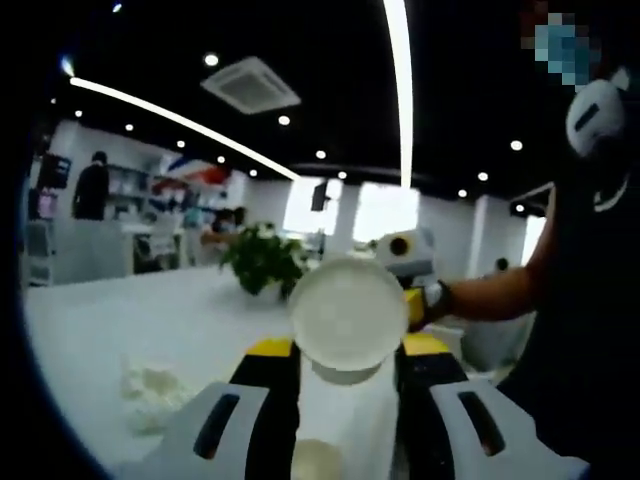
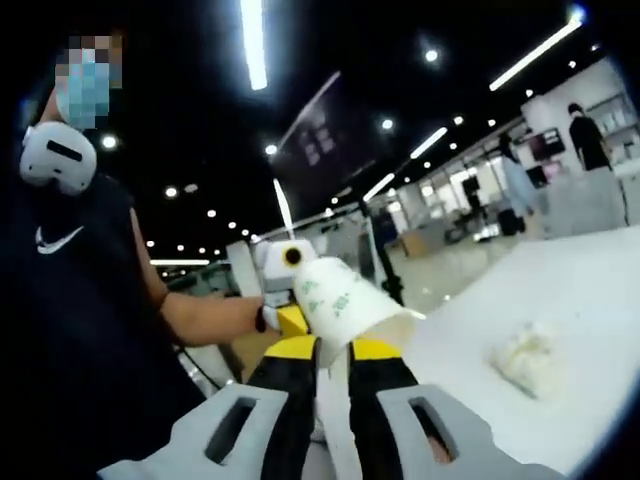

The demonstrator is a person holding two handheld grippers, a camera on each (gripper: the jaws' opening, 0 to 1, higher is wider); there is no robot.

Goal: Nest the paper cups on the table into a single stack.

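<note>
A white paper cup with green print (image 2: 345, 295) is pinched at its rim wall by my right gripper (image 2: 333, 350), whose jaws are nearly together. Its narrow end points up and left toward my left gripper (image 2: 288, 318), held by a hand just behind it. In the left gripper view the same cup (image 1: 348, 312) shows as a round white disc facing the camera, just above my left gripper (image 1: 347, 350). The left jaws stand wide apart and touch nothing that I can see. The right gripper (image 1: 412, 300) is behind the cup.
The white table (image 1: 120, 320) stretches away left, with a crumpled white wad (image 1: 150, 390) on it, seen also as the wad (image 2: 525, 360) at the right. A potted plant (image 1: 262, 260) stands farther back. The person's dark-clothed body (image 2: 80, 330) is close on one side.
</note>
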